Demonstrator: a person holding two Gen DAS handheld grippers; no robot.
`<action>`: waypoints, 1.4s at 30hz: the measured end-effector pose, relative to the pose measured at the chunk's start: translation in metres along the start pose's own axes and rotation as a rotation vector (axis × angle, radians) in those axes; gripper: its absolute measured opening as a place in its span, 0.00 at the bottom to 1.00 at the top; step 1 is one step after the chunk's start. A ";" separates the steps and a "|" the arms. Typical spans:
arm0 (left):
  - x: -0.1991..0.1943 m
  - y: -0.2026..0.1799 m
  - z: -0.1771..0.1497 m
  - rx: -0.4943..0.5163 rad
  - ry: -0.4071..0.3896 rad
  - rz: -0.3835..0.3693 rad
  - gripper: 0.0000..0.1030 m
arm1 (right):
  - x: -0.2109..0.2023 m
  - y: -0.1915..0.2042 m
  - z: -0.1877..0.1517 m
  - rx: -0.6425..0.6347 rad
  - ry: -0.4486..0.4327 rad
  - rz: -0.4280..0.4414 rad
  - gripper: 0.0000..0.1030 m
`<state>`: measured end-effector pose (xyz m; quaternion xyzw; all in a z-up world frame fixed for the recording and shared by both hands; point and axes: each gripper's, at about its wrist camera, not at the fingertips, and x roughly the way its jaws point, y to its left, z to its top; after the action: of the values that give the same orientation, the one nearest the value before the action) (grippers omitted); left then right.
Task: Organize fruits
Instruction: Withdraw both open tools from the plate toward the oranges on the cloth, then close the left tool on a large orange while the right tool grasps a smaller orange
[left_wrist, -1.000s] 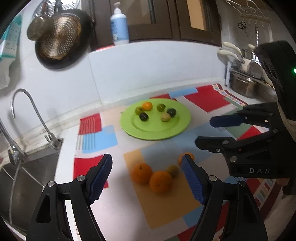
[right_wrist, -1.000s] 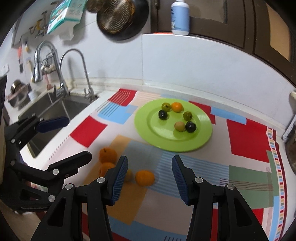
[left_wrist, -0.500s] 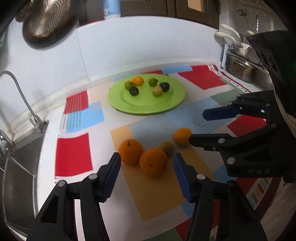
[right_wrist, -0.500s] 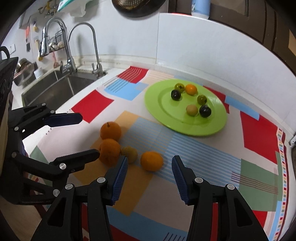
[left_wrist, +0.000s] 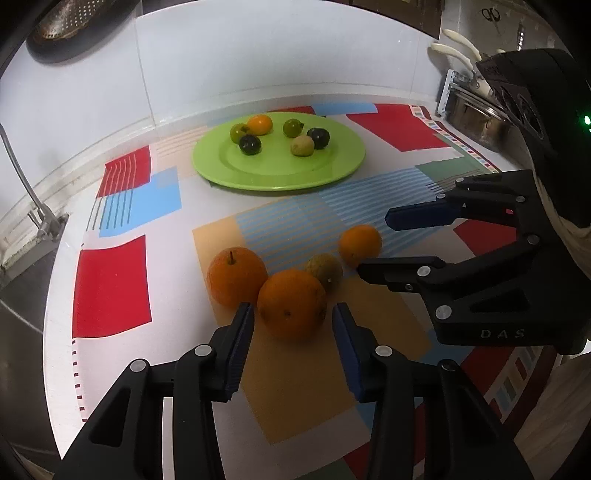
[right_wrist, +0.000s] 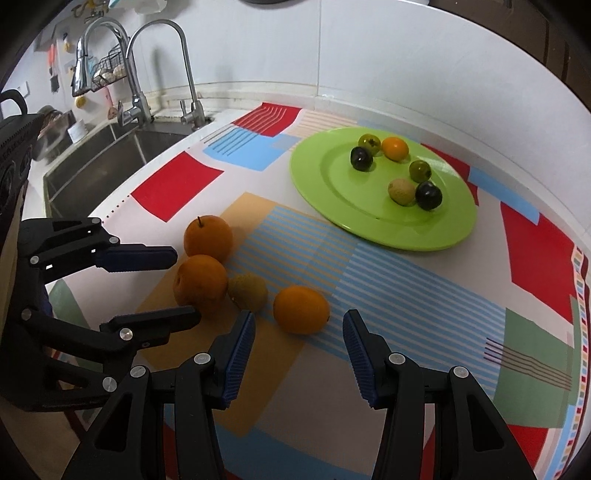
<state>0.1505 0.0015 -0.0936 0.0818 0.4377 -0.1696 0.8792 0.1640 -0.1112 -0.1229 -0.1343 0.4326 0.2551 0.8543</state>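
Three oranges and a small brownish fruit lie on the patterned mat. My left gripper (left_wrist: 292, 318) is open, its jaws on either side of the nearest orange (left_wrist: 291, 302), not touching it. Beside it lie an orange with a stem (left_wrist: 236, 275), the brownish fruit (left_wrist: 324, 271) and a smaller orange (left_wrist: 360, 240). My right gripper (right_wrist: 298, 325) is open, just short of that smaller orange (right_wrist: 301, 309). A green plate (left_wrist: 332, 170) further back holds several small fruits. The left gripper (right_wrist: 155, 284) also shows in the right wrist view.
A steel sink (right_wrist: 99, 155) with two taps (right_wrist: 184, 66) lies to the left of the mat. A metal pot and a utensil rack (left_wrist: 476, 110) stand at the far right. A white backsplash runs behind the plate. The counter's front edge is close below both grippers.
Both grippers have moved forward and down toward the loose fruit. The left now straddles the nearest orange. The right has closed in on the smaller orange. Both stay open.
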 end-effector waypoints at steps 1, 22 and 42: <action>0.001 0.000 0.000 -0.001 0.002 -0.001 0.42 | 0.001 -0.001 0.000 0.002 0.002 0.004 0.49; 0.012 0.003 0.002 -0.013 0.018 -0.008 0.39 | 0.019 -0.006 0.002 0.006 0.023 0.035 0.36; -0.028 -0.003 0.010 0.006 -0.115 0.031 0.39 | -0.021 -0.001 0.000 0.068 -0.062 0.011 0.36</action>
<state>0.1414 0.0021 -0.0653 0.0812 0.3846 -0.1615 0.9052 0.1542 -0.1183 -0.1057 -0.0948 0.4150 0.2487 0.8700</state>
